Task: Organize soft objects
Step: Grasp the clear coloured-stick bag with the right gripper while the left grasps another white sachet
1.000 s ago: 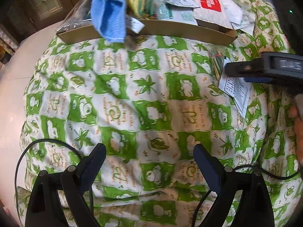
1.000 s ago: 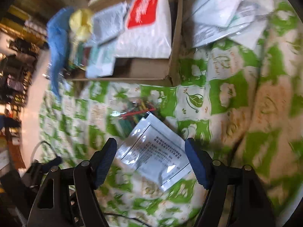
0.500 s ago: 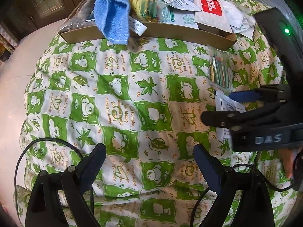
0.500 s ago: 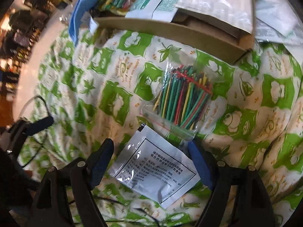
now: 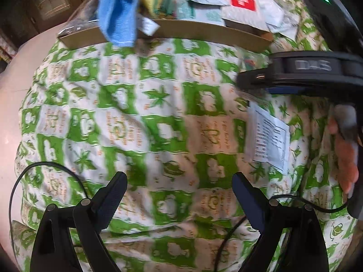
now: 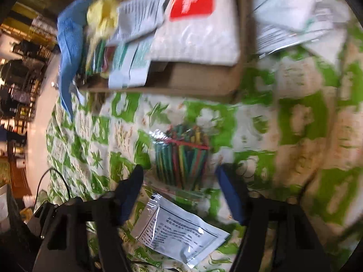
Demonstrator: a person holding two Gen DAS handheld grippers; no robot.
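A clear bag of coloured sticks (image 6: 181, 158) lies on the green and white quilt (image 5: 140, 117), just ahead of my open right gripper (image 6: 179, 181), whose fingers stand to either side of its near end. A white printed sachet (image 6: 179, 235) lies below the gripper; it also shows in the left wrist view (image 5: 267, 136). My left gripper (image 5: 179, 188) is open and empty over the quilt. The right gripper shows side-on in the left wrist view (image 5: 254, 81). A cardboard box (image 5: 204, 34) at the back holds a blue cloth (image 5: 118, 20), a yellow cloth and several packets.
A white packet with a red label (image 6: 197, 22) lies on top of the box. More white packets (image 6: 290, 13) lie on the quilt right of the box. A black cable (image 5: 40, 167) runs by the left gripper. The bed's pale edge (image 5: 13, 104) is at left.
The right gripper has moved forward from over the white sachet to the stick bag, and has swung in the left wrist view. The left gripper has hardly moved.
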